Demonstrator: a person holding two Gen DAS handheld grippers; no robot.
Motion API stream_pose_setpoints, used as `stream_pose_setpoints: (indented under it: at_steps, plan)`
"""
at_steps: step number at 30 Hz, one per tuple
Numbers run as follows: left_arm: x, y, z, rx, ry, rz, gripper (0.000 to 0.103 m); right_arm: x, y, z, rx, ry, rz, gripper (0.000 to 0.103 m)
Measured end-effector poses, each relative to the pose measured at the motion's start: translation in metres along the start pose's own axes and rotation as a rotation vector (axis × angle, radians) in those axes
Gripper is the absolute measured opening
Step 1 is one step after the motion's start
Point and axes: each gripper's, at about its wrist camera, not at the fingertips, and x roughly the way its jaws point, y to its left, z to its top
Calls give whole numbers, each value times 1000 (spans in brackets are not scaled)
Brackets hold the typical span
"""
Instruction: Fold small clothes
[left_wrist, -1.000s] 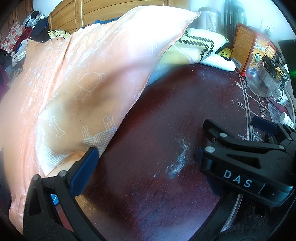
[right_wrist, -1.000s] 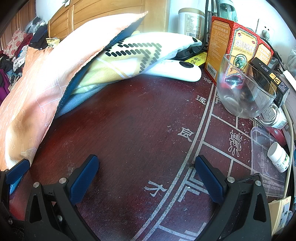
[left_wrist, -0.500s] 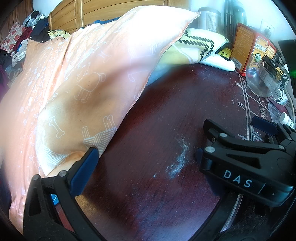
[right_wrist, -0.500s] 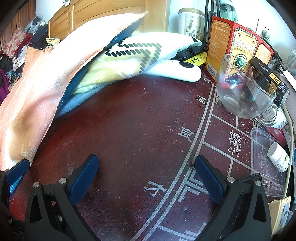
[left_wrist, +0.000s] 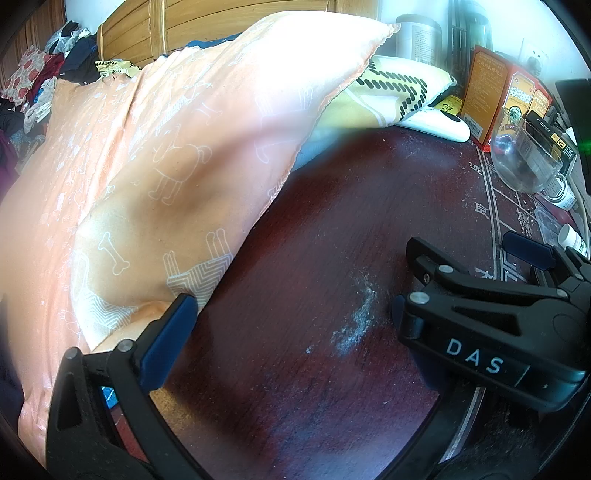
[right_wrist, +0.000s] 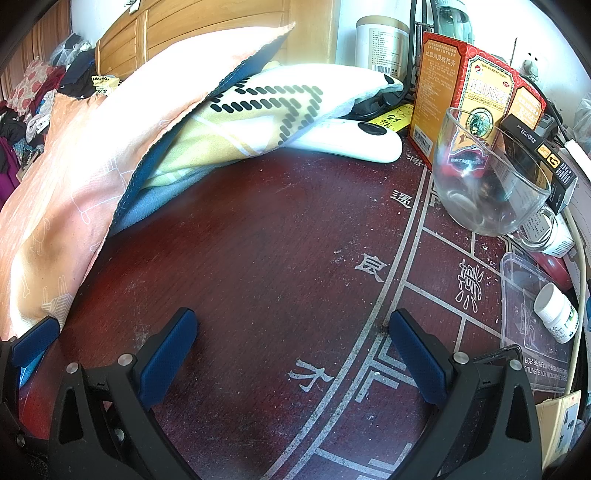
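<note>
Nothing has moved since earlier. We see the right gripper (right_wrist: 291, 332) spread wide over the table (right_wrist: 280, 251), holding nothing. Left gripper (left_wrist: 288, 314) likewise wide, its left finger (left_wrist: 166, 343) by the orange pillow (left_wrist: 166, 155).

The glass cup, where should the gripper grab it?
Probably the glass cup by its handle at the lower right, coming from the near right side. The bowl looks too wide and round, and boxes crowd it behind.

"DAS" on the right gripper (left_wrist: 476, 325)
</note>
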Motion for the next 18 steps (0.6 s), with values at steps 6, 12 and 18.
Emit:
stream_pose_setpoints:
  at_steps: [6,12,18]
  plan:
    - [0,-16,0,1,1,-1,103,1,0,0,0,0,0,103]
    - [-1,-17,0,1,1,-2,103,0,0,-1,0,0,0,103]
    - [-12,-30,-7,0,1,-2,103,-1,0,-1,0,0,0,103]
